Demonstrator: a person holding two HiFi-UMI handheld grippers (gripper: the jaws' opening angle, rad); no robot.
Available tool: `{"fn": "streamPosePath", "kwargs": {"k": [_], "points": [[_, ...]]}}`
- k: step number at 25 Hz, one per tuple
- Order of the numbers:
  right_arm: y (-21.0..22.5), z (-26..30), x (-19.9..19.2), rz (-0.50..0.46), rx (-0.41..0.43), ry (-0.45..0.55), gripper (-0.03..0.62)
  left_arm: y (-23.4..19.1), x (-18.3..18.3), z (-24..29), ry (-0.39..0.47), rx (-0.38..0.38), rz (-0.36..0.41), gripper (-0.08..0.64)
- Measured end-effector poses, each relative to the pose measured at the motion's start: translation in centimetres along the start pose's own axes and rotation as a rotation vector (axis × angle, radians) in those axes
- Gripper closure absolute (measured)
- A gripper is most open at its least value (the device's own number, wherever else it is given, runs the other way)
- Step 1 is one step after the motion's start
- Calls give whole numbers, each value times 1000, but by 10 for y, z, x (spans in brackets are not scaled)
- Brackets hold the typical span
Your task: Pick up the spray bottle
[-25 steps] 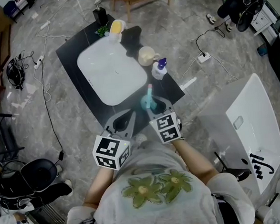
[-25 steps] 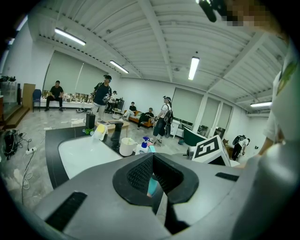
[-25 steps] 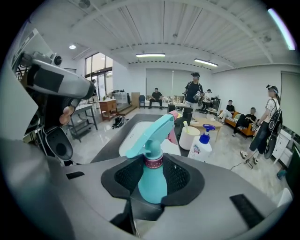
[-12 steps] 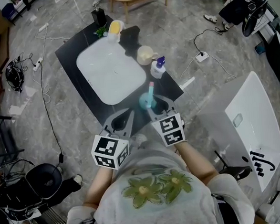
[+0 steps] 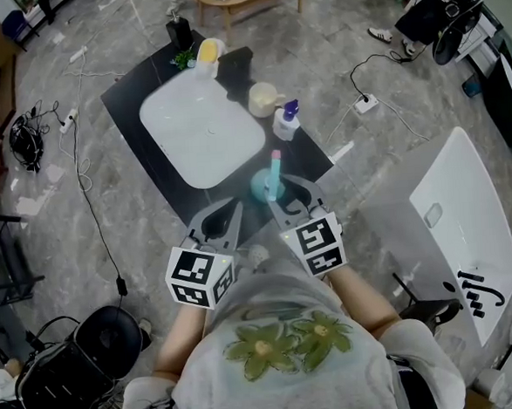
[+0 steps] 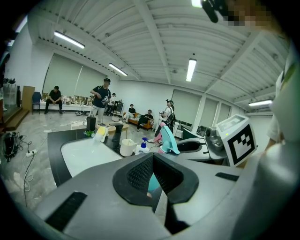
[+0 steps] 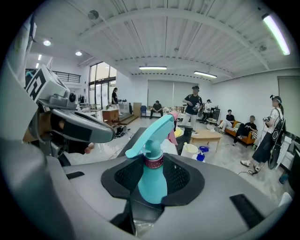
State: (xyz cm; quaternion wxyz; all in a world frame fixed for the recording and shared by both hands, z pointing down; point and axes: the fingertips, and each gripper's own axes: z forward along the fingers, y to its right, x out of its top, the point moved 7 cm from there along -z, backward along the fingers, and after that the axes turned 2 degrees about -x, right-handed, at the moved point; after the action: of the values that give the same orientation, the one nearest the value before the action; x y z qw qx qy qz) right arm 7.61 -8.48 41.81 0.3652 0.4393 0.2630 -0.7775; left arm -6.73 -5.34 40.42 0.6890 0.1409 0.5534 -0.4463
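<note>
Right gripper [image 7: 154, 183] is clenched on the spray bottle [image 5: 267, 181]: in the right gripper view its two ribbed pads [image 7: 127, 177] press on either side of the teal body, just under the dark red collar [image 7: 153, 161]. The trigger head [image 7: 146, 137] stands upright above the jaws and points away from us. From the head view we see the bottle over the near end of the black table [image 5: 131, 99], just in front of the white basin [image 5: 200, 129]. We cannot tell from these views whether its base is clear of the tabletop.

Our left gripper [image 6: 152, 180] is released, its jaws standing apart with nothing between them, beside the right one and pointing over the same end of the table.

We judge the bottle to be smooth moulded plastic, stiff enough to clamp but with walls that could give if squeezed hard. The teal is opaque, so we cannot see how full it is. It may be light, or liquid may slosh and shift its weight. The rounded body looks slippery, and it narrows toward the neck, so a low hold could let it slide.

The hold we have seems the right one to us. It is high on the shoulder, where the collar sits as a ledge above the pads and keeps the bottle from dropping through. We would keep the pads off the trigger, which would spray if pressed, and keep the bottle upright, since the head makes it top-heavy.
</note>
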Motion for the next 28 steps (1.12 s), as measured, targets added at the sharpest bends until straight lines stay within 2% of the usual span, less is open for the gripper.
{"fn": "streamPosePath", "kwargs": {"k": [10, 16, 23, 28], "points": [[-18, -35, 25, -19, 14, 70, 456, 8, -8, -15, 13, -5, 3, 551], [-23, -79, 32, -31, 15, 133, 456, 35, -19, -27, 19, 3, 10, 551], [-25, -61, 44, -39, 8, 143, 456, 10, -17, -22, 19, -3, 8, 551], [-26, -71, 41, -38, 13, 147, 456, 19, -18, -27, 23, 1, 17, 551]]}}
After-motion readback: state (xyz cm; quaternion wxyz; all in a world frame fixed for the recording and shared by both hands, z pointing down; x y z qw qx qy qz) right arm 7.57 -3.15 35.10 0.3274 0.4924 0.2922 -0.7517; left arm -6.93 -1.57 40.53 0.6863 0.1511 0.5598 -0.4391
